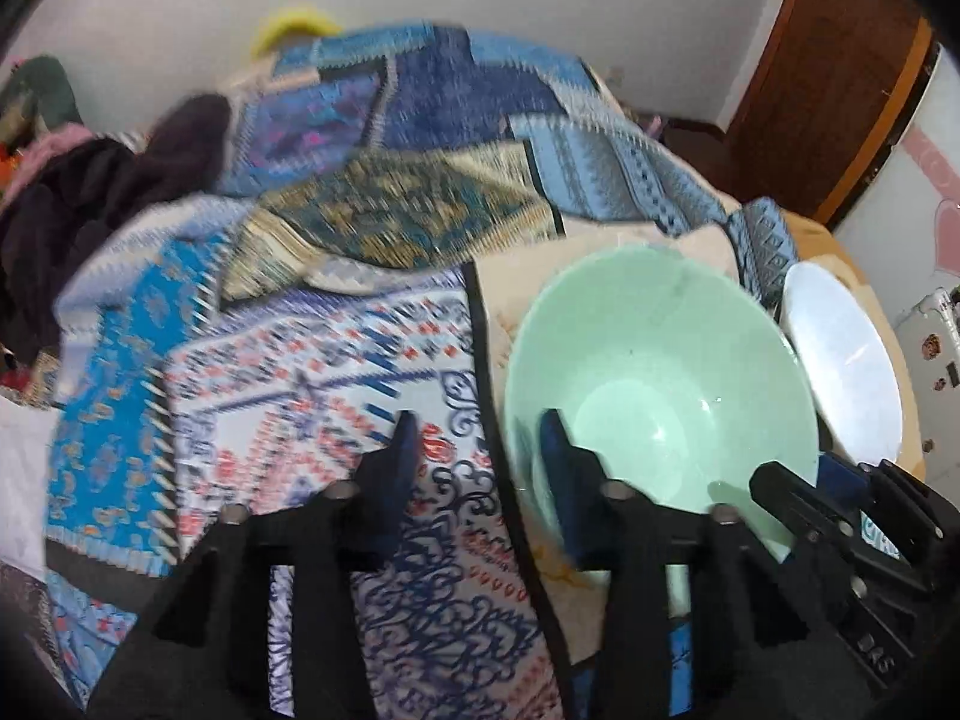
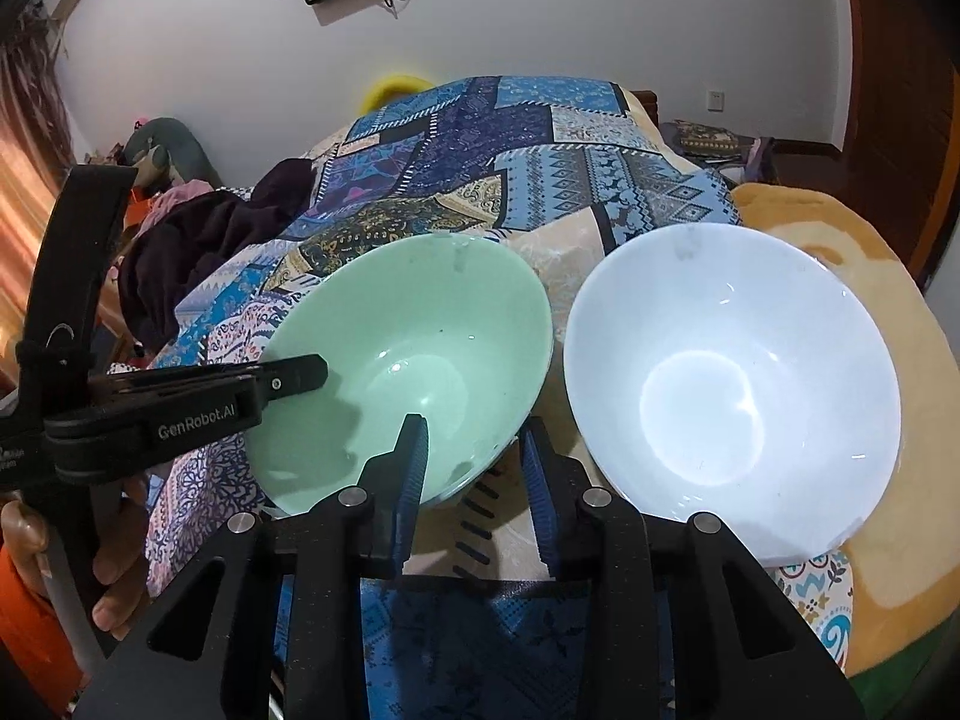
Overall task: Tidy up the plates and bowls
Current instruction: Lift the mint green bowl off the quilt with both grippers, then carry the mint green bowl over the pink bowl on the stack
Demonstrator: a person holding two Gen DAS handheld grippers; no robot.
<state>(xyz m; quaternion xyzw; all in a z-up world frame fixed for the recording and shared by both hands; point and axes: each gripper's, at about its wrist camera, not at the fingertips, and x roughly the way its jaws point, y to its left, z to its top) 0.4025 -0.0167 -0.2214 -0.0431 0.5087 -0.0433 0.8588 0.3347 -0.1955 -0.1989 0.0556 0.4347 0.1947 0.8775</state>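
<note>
A mint green bowl (image 2: 420,324) and a white bowl (image 2: 720,360) sit side by side on a bed, the white one to the right. My right gripper (image 2: 473,423) straddles the green bowl's near right rim, one finger inside and one outside, shut on it. In the left wrist view the green bowl (image 1: 660,372) fills the right half, with the white bowl (image 1: 840,372) behind it. My left gripper (image 1: 480,420) stands open over the bowl's left rim: the right finger is inside, the left finger well clear of the wall. The right gripper (image 1: 804,474) shows at the opposite rim.
A blue patchwork bedspread (image 2: 540,138) covers the bed under both bowls. Dark clothes (image 2: 198,240) are heaped at the left. An orange-yellow blanket (image 2: 870,300) lies right of the white bowl. A person's hand (image 2: 120,570) holds the left gripper (image 2: 300,375). A brown door (image 1: 828,60) stands at the far right.
</note>
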